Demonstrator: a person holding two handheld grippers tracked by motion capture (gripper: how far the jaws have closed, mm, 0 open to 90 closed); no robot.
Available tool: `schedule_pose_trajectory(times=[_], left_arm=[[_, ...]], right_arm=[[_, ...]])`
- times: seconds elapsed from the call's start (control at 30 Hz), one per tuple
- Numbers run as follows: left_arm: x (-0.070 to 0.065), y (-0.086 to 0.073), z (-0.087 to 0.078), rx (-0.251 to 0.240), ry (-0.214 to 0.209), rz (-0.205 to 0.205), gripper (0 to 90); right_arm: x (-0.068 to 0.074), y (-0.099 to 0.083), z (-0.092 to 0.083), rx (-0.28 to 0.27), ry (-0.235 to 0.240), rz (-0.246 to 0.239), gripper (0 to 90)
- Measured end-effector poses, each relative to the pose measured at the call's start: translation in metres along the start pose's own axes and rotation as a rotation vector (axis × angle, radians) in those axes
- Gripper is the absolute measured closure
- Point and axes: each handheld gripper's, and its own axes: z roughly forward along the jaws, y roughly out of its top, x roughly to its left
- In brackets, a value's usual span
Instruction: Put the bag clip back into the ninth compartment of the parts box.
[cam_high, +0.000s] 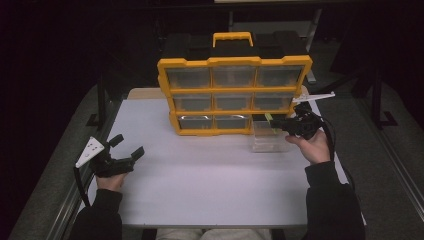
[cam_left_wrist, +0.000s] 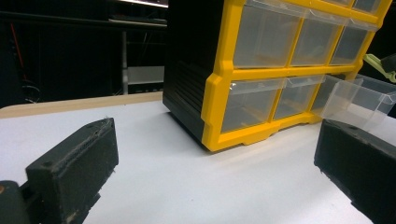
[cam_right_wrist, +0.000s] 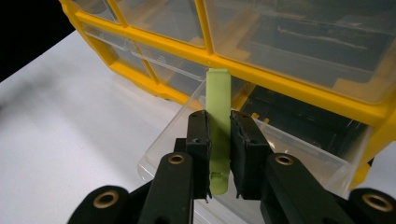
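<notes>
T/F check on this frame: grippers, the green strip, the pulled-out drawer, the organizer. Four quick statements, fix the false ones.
1. The right gripper is shut on a pale green strip. True.
2. The left gripper grips a drawer. False: its jaws stand open over the bare table.
3. The clear drawer is pulled out of the yellow organizer, bottom row, right end. True.
4. The organizer lies flat on its back. False: it stands upright, handle on top.
</notes>
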Motion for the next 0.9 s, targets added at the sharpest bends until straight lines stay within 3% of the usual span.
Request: schedule_pose_trajectory(times=[0.17, 0.27, 0.33, 0.37, 0.43, 0.57, 0.73, 0.8, 0.83, 0.9], left_arm=[[0.000, 0.000, 0.000, 0.002, -0.001, 0.001, 0.0], [0.000, 0.000, 0.000, -0.005, 0.002, 0.001, 0.0], [0.000, 0.000, -0.001, -0.006, 0.002, 0.003, 0.0], [-0.001, 0.000, -0.001, -0.006, 0.002, 0.001, 0.0], [-0.001, 0.000, 0.000, -0.006, 0.001, 0.001, 0.0], [-0.001, 0.000, 0.000, -0.007, 0.000, 0.003, 0.0], [-0.001, 0.000, -0.001, -0.007, 0.001, 0.001, 0.0], [0.000, 0.000, 0.000, -0.007, -0.001, -0.002, 0.0], [0.000, -0.001, 0.000, -0.005, -0.001, -0.001, 0.0], [0.000, -0.001, 0.000, -0.003, -0.002, 0.003, 0.0]], right_arm=[[0.001, -0.001, 0.003, 0.013, -0.013, -0.008, 77.1], [0.002, -0.002, 0.005, 0.020, -0.043, -0.022, 76.2], [0.002, -0.003, 0.007, 0.030, -0.059, -0.019, 71.1], [0.003, -0.004, 0.007, 0.030, -0.080, -0.016, 64.5], [0.004, -0.004, 0.007, 0.028, -0.079, -0.020, 61.5], [0.005, -0.004, 0.007, 0.024, -0.078, -0.016, 46.2], [0.006, -0.004, 0.009, 0.021, -0.082, -0.003, 17.1], [0.007, -0.004, 0.011, 0.034, -0.081, -0.003, 12.0], [0.007, -0.005, 0.012, 0.040, -0.081, 0.004, 3.2], [0.006, -0.005, 0.012, 0.043, -0.079, 0.007, 0.0]])
